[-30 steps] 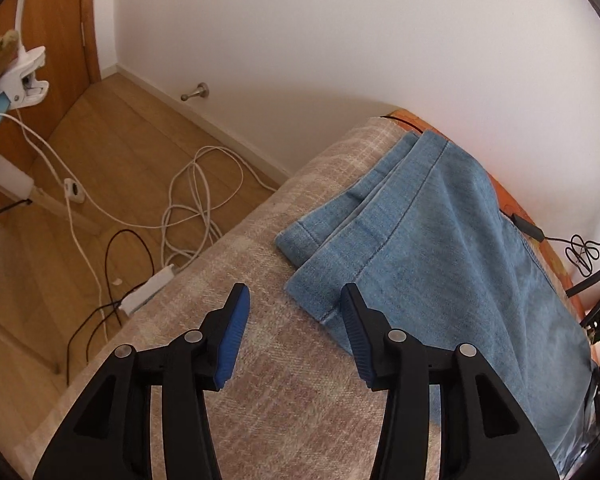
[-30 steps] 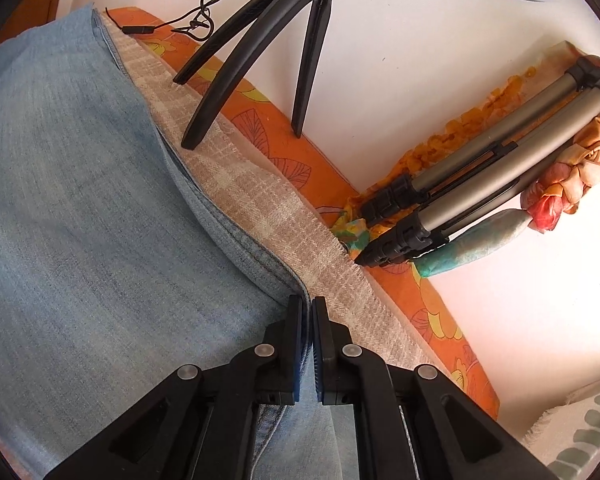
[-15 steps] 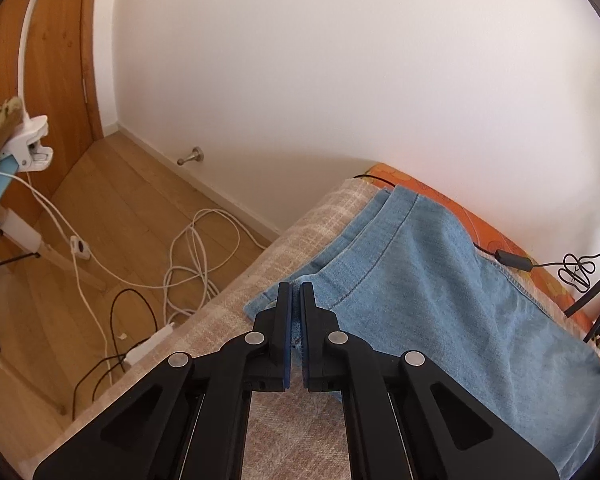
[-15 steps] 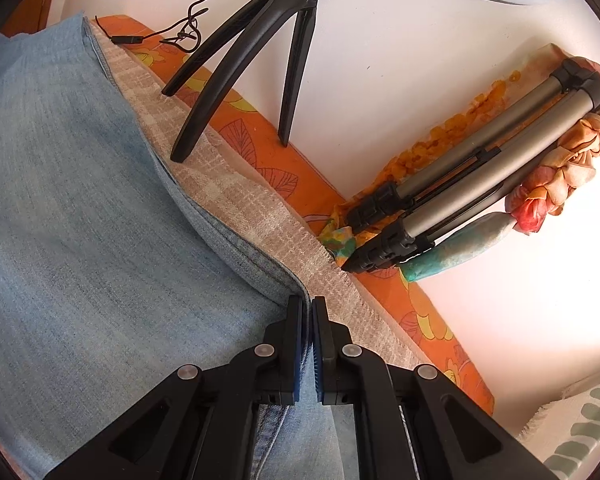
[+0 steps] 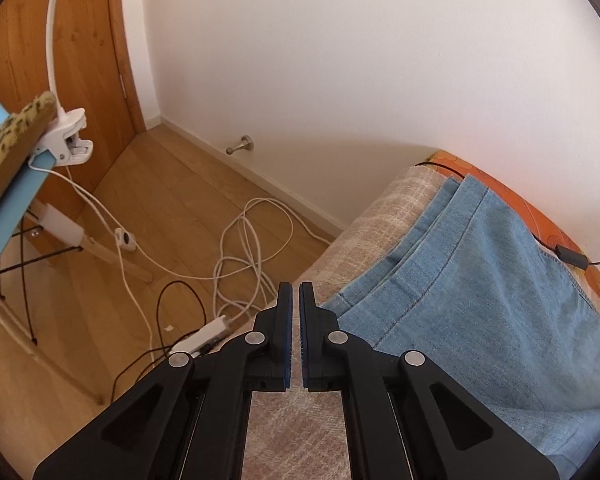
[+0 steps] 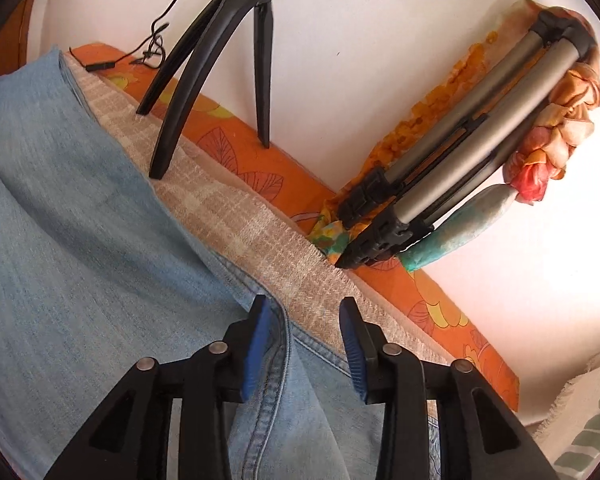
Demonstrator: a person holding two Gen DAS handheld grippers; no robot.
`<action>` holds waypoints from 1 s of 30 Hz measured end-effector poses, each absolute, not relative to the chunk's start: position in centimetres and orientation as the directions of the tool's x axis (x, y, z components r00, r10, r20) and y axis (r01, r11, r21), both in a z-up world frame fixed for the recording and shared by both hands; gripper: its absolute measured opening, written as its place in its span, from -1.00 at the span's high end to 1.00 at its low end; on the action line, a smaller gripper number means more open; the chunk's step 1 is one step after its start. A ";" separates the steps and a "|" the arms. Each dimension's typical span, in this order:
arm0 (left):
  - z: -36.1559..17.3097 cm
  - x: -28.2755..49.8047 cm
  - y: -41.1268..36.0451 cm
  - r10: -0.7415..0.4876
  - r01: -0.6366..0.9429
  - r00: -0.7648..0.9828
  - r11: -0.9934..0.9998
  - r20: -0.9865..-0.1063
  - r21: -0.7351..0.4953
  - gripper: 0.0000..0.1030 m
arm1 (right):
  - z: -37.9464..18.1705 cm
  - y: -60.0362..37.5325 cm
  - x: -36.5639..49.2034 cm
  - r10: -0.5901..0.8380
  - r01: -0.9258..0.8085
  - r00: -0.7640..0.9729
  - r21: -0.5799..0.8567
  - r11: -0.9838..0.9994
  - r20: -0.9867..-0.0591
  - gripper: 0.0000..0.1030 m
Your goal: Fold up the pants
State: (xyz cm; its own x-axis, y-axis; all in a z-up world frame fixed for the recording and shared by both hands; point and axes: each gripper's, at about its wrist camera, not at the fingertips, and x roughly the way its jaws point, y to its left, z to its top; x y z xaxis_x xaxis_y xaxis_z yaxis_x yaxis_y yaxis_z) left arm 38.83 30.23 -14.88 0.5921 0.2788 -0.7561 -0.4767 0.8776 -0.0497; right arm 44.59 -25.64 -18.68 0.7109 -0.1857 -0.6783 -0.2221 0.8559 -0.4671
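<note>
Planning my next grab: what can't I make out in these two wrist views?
1. Left wrist view: the corner of the pants nearest the left gripper is behind its shut fingers; whether cloth is pinched is unclear.
2. Left wrist view: the pants' right side is cut off by the lens edge.
3. Right wrist view: pants beneath the open right gripper are hidden by its body.

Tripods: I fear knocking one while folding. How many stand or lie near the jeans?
2: a black tripod standing on the bed edge, a grey tripod lying folded against the wall.
</note>
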 end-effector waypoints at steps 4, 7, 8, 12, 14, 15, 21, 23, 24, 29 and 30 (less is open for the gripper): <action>-11.6 37.2 27.9 0.251 -0.419 0.655 0.905 -0.713 -0.066 0.93 | -14.4 -28.2 41.4 -0.117 -0.178 0.774 -0.391 0.903 -0.622 0.09; -9.2 36.4 24.0 0.181 -0.311 0.707 0.948 -0.684 -0.071 0.93 | -11.6 -31.4 38.0 -0.086 -0.133 0.801 -0.316 0.940 -0.593 -0.01; -8.5 36.1 22.3 0.150 -0.268 0.721 0.961 -0.677 -0.072 0.93 | -10.9 -32.6 36.8 -0.081 -0.118 0.806 -0.294 0.948 -0.586 -0.01; -6.8 35.2 15.1 -0.012 -0.079 0.747 0.991 -0.665 -0.108 0.54 | -9.5 -37.0 32.3 -0.116 -0.049 0.805 -0.261 0.964 -0.582 -0.01; -6.5 34.7 11.2 -0.094 0.015 0.738 0.992 -0.669 -0.123 0.49 | -9.7 -39.6 30.6 -0.152 -0.015 0.788 -0.265 0.964 -0.596 -0.01; -6.5 34.3 9.2 -0.128 0.057 0.731 0.990 -0.671 -0.126 0.49 | -10.0 -40.9 30.0 -0.167 0.004 0.780 -0.262 0.965 -0.604 -0.01; -7.7 32.9 -2.5 -0.330 0.294 0.619 0.939 -0.712 -0.180 0.49 | -12.1 -48.0 27.5 -0.172 0.061 0.728 -0.188 0.980 -0.663 -0.02; -8.4 32.3 -5.9 -0.362 0.354 0.584 0.919 -0.726 -0.173 0.46 | -12.9 -49.7 27.5 -0.157 0.055 0.710 -0.168 0.984 -0.686 -0.05; -8.6 32.0 -7.3 -0.375 0.382 0.566 0.908 -0.734 -0.171 0.36 | -13.3 -50.5 27.4 -0.141 0.045 0.703 -0.155 0.987 -0.697 -0.07; -10.1 30.6 -14.2 -0.426 0.485 0.478 0.857 -0.768 -0.174 0.28 | -15.0 -52.2 28.8 -0.051 -0.022 0.671 -0.088 0.996 -0.739 -0.20; -10.5 30.5 -15.4 -0.437 0.502 0.459 0.846 -0.773 -0.180 0.28 | -15.4 -52.1 29.5 -0.022 -0.045 0.662 -0.069 0.997 -0.749 -0.24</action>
State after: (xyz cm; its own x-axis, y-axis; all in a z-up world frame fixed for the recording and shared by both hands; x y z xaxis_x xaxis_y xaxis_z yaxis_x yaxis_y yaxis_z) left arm 30.45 -15.42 -10.49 0.4591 -0.4370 -0.7735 0.5022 0.8458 -0.1797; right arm 29.54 -52.15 -15.40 0.6622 -0.0217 -0.7490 -0.0452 0.9966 -0.0688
